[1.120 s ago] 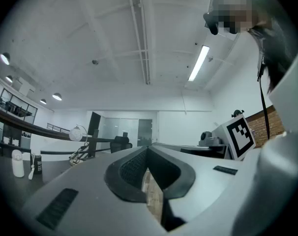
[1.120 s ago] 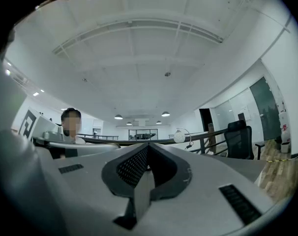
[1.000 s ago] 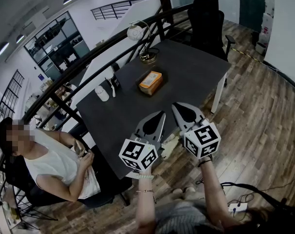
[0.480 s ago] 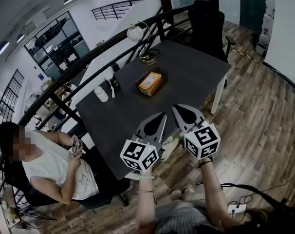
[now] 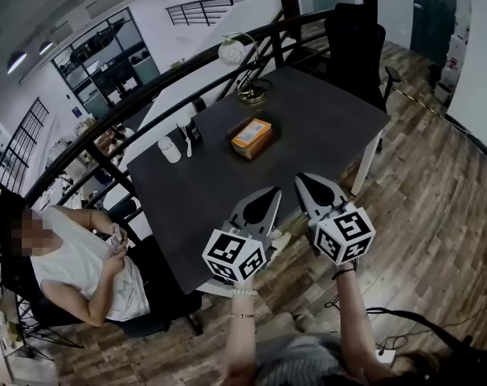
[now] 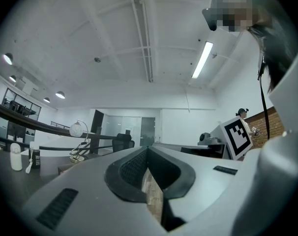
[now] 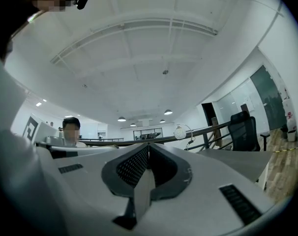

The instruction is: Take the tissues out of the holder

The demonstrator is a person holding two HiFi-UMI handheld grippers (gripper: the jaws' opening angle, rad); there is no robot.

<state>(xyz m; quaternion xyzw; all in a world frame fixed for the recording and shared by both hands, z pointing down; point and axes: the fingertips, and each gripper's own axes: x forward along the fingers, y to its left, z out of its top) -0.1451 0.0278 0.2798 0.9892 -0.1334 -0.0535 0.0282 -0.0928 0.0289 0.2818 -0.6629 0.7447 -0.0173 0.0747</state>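
An orange-topped tissue holder lies near the middle of the dark table in the head view. Both grippers hang over the table's near edge, well short of the holder. My left gripper is shut, its jaw tips meeting with nothing between them, as my left gripper also shows in its own view. My right gripper is shut and empty too, and my right gripper points up over the table toward the railing. The holder does not show clearly in either gripper view.
A desk lamp stands at the table's far edge, a white bottle and a small dark bottle at its left side. A black office chair stands behind. A seated person is at left by the railing.
The view has shifted slightly, so the table and both grippers sit a little lower and to the right in the picture. The seated person has lowered their hands. Both grippers stay shut.
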